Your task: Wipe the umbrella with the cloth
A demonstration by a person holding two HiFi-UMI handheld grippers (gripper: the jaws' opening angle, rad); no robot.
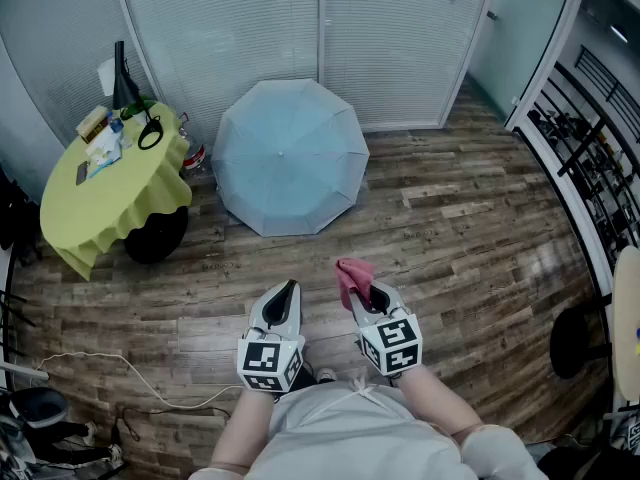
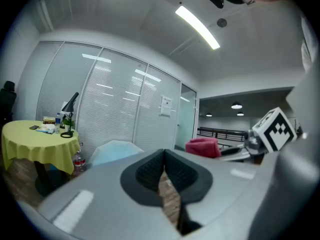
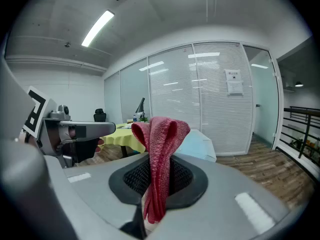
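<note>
Right gripper view: right gripper [image 3: 158, 176] was clamped mid-fold on the soft, limp cloth [image 3: 161, 136]. Left gripper [image 2: 163, 174] sat closed, empty. Umbrella [image 1: 290, 156] lay well ahead, probably light and yielding.

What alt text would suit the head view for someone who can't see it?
Seen from above, a person holds two claws over a wooden floor: the right claw grips a pink cloth, the left claw is empty. An open pale-blue umbrella rests ahead.

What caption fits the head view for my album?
Right gripper grips a red cloth, left gripper shut and empty, before an open blue umbrella on the floor.
</note>
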